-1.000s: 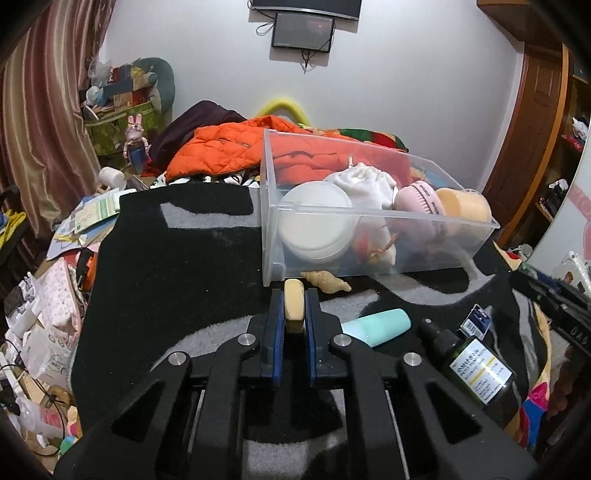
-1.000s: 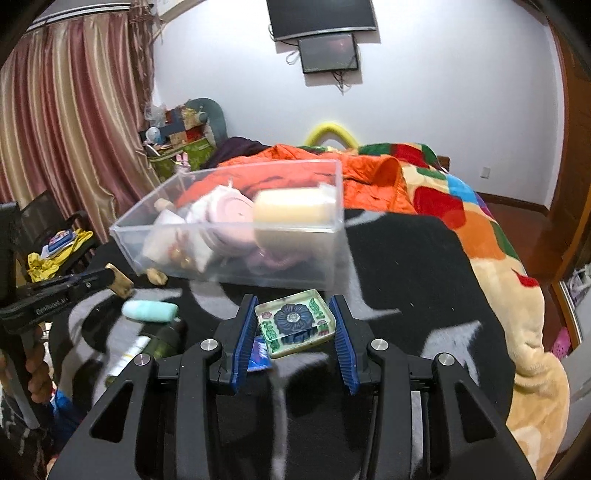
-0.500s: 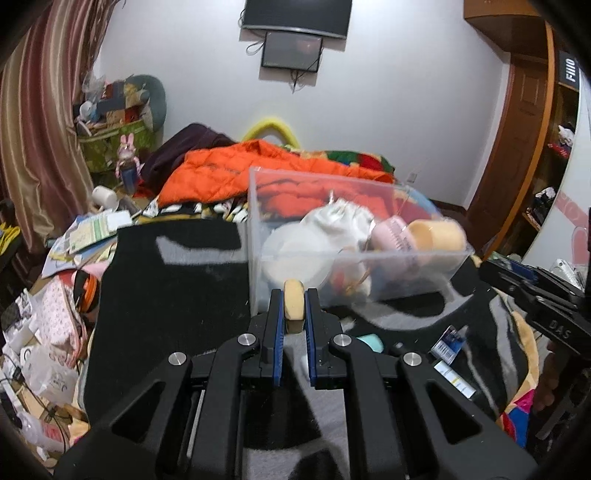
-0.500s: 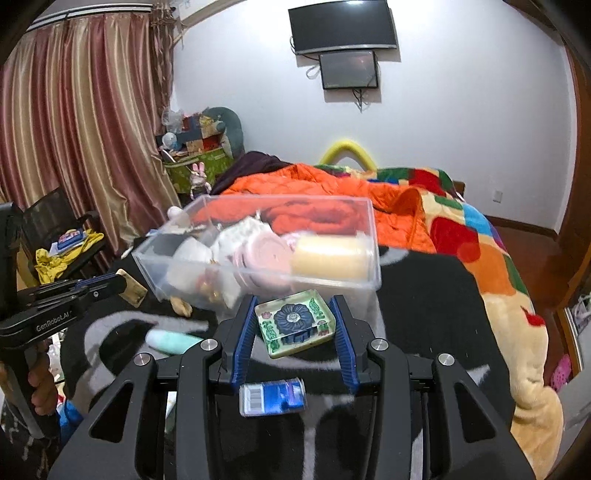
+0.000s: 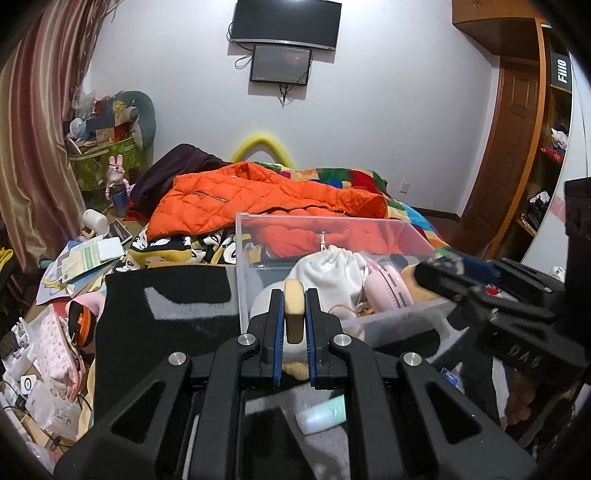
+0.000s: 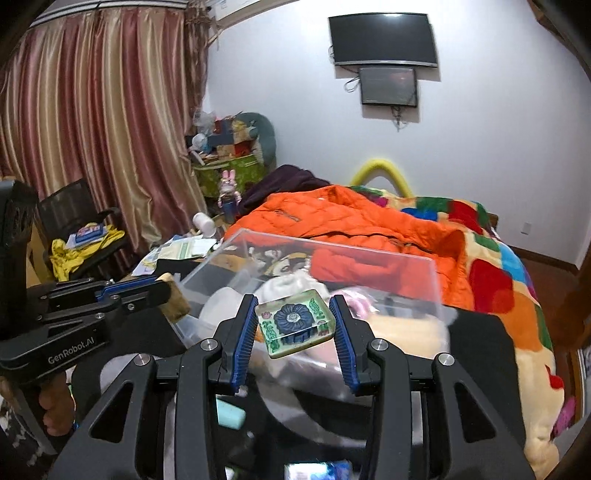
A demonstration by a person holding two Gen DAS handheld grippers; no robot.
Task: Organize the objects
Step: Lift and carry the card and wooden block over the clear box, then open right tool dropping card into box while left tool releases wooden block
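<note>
The clear bin (image 6: pixel 406 266) at twelve o'clock hides behind my claws, its contents blurred. My right claw (image 6: pixel 295 325) clamps a flower-patterned square tile (image 6: pixel 295 323); my left claw (image 5: pixel 294 321) pinches a tan block (image 5: pixel 294 314), lower end hidden.

A white wall (image 5: pixel 388 110) closes the far end of the bedroom, with a dark curved television (image 5: pixel 283 19) mounted high and a smaller screen (image 5: pixel 280 69) hanging just beneath it, cables trailing down. Striped red-and-gold curtains (image 6: pixel 99 129) cover the left side. A bed (image 6: pixel 517 295) with a colourful patchwork blanket fills the middle, an orange down jacket (image 5: pixel 258 199) lying across it. A wooden door (image 5: pixel 506 147) stands at the right, beside what may be open shelves. A black chair (image 6: pixel 74 218) holds yellow cloth. Papers (image 5: pixel 85 258) clutter the floor.
</note>
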